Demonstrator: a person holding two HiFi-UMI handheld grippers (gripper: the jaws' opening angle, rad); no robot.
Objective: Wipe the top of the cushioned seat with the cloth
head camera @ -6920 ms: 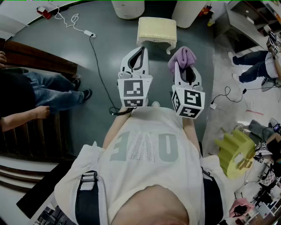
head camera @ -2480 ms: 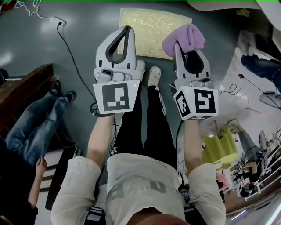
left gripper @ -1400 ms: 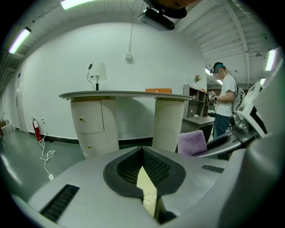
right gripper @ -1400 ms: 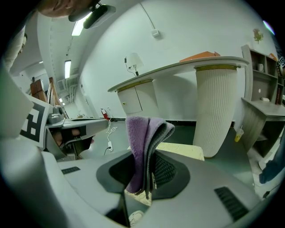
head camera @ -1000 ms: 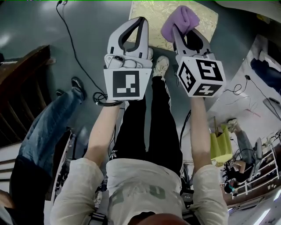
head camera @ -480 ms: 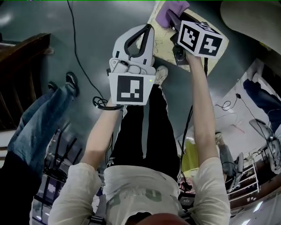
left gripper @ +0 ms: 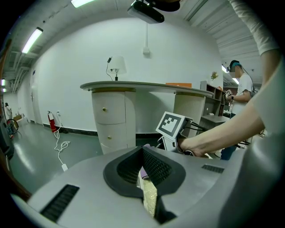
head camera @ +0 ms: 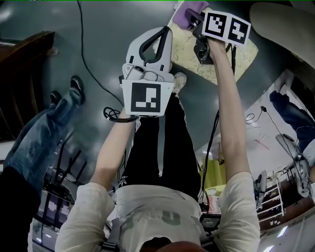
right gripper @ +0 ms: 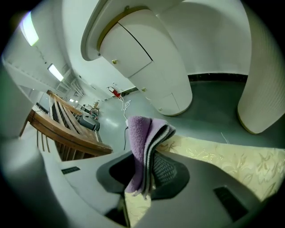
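The cushioned seat point(head camera: 241, 55) has a cream, patterned top and lies at the top of the head view. My right gripper point(head camera: 193, 19) is stretched forward over its left part, shut on a folded purple cloth point(head camera: 188, 11). In the right gripper view the cloth point(right gripper: 140, 138) stands up between the jaws, with the seat top point(right gripper: 231, 162) just below and beyond. My left gripper point(head camera: 165, 33) hangs nearer to me at the seat's near left edge. Its jaws are shut, with nothing in them. Through them the left gripper view shows a sliver of the seat point(left gripper: 149, 196).
A white counter on round pedestals point(right gripper: 147, 58) stands just behind the seat. A wooden staircase point(head camera: 22, 74) and a person in jeans point(head camera: 34, 133) are at the left. A black cable point(head camera: 91, 64) runs over the grey floor. A yellow-green stool point(head camera: 214, 177) sits at the right.
The seat has come close as the person walked up to it. My right gripper has reached forward with the cloth over the seat top. The left gripper has stayed back.
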